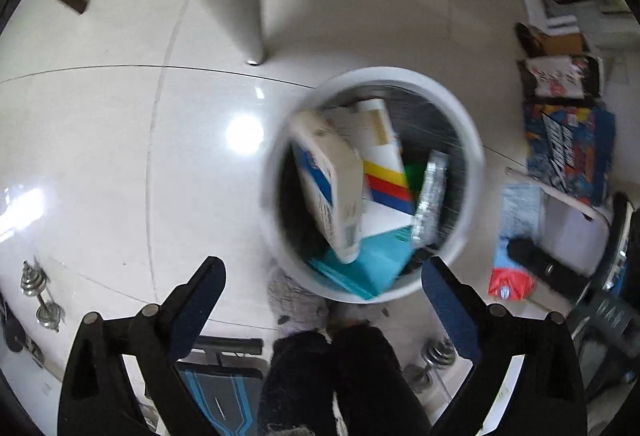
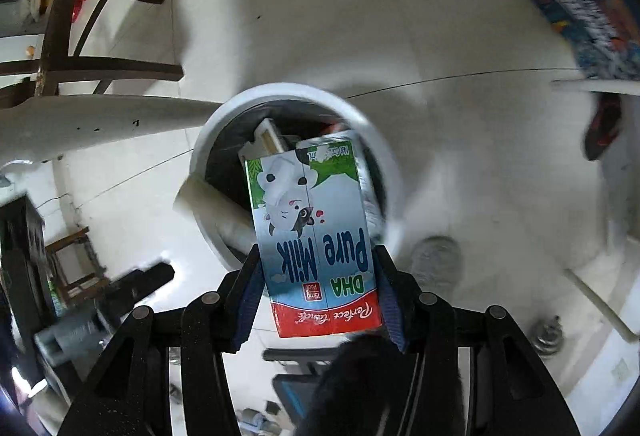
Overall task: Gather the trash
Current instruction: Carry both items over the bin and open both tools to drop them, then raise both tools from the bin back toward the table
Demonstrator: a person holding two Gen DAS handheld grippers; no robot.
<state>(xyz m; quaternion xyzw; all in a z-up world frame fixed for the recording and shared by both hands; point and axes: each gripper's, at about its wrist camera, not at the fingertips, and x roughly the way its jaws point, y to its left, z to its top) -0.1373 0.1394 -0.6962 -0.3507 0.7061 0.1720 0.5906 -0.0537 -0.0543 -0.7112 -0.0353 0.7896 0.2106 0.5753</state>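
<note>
The milk carton (image 2: 316,240) sat between the pads of my right claw (image 2: 316,300), its far end already over the white bin (image 2: 384,163) at twelve o'clock; whether the pads pressed it I could not tell. To drop it cleanly, I judged, I should centre it over the opening before spreading the jaws. My left claw (image 1: 324,276) stood wide and empty. Only its view showed the boxes and crushed bottle (image 1: 430,191) piled inside.

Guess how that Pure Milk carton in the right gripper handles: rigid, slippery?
The Pure Milk carton is probably fairly stiff: its faces look flat between the right gripper pads. Its glossy print suggests it could slip. Likely light if empty, but I cannot tell.
</note>
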